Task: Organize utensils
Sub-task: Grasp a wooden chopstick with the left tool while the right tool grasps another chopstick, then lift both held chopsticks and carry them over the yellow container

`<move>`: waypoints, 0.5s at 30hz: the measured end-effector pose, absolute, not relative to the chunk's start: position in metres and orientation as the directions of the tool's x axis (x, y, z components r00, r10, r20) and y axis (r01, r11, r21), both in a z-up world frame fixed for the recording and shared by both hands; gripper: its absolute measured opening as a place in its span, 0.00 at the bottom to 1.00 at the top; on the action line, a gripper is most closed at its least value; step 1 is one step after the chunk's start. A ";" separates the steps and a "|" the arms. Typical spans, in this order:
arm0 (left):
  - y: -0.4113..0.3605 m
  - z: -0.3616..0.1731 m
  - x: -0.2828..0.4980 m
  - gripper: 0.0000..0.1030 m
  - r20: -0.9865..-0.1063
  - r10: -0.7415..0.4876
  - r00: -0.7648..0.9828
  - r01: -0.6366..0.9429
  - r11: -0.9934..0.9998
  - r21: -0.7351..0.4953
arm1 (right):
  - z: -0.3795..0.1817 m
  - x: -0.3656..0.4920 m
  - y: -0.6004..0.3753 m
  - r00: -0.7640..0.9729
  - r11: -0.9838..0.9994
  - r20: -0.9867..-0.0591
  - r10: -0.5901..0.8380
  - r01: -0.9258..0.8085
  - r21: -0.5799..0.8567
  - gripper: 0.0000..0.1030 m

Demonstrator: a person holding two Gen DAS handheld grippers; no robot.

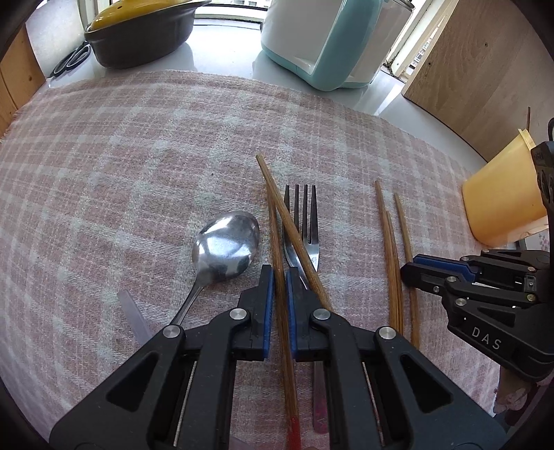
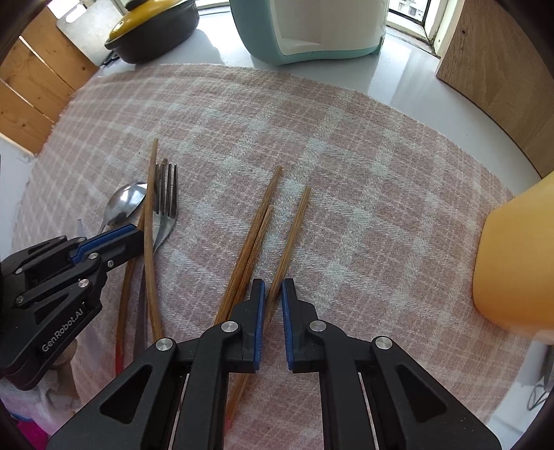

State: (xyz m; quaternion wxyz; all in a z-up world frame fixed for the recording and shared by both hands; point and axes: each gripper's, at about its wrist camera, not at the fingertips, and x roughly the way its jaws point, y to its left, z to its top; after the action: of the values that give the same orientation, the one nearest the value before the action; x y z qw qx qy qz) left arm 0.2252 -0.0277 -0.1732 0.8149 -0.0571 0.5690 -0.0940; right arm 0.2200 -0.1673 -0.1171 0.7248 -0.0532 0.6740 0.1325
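1. Everything sits on a pink and white plaid cloth spread over a glossy white counter. Beyond the far edge of the cloth, ahead of both grippers, there's a dark pot with a yellow lid and a teal and white appliance, with a window behind them. Wood panels on both sides.
2. Left gripper is pinched down on one wooden chopstick. A second chopstick crosses over a fork just to its right, and a spoon lies just left of the fingers.
3. Right gripper is nearly closed around a single chopstick; it touches the left pad, and I can't tell if the right pad does. Two more chopsticks lie just to its left.
4. A yellow cup stands off to the right gripper's right.
5. Readable writing: "DAS" on the right gripper's body, "GenRobot.AI" on the left one.
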 end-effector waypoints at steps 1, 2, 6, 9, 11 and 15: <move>-0.029 -0.173 0.225 0.06 -0.917 -0.210 0.340 0.101 0.977 -0.186 | -0.117 0.220 -0.164 0.058 0.958 -0.992 0.114 -0.272 0.094 0.09; -0.031 -0.173 0.224 0.06 -0.916 -0.205 0.345 0.111 0.978 -0.177 | -0.117 0.220 -0.163 0.061 0.956 -0.992 0.110 -0.281 0.089 0.08; -0.027 -0.174 0.222 0.04 -0.912 -0.225 0.343 0.097 0.974 -0.204 | -0.117 0.217 -0.167 0.059 0.953 -0.990 0.130 -0.285 0.108 0.06; -0.020 -0.173 0.214 0.04 -0.910 -0.242 0.338 0.083 0.970 -0.227 | -0.116 0.214 -0.175 0.064 0.955 -0.986 0.155 -0.263 0.134 0.04; -0.017 -0.171 0.208 0.04 -0.908 -0.245 0.341 0.079 0.970 -0.232 | -0.115 0.211 -0.178 0.066 0.955 -0.983 0.171 -0.256 0.149 0.04; -0.011 -0.164 0.198 0.04 -0.900 -0.244 0.362 0.061 0.969 -0.238 | -0.109 0.205 -0.185 0.077 0.954 -0.977 0.199 -0.243 0.175 0.04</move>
State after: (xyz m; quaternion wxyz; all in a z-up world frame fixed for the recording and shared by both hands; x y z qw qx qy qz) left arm 0.1984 -0.0111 -0.1640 0.8211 -0.0823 0.5572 -0.0927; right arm 0.2052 -0.1852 -0.1092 0.7336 -0.0164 0.6625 0.1506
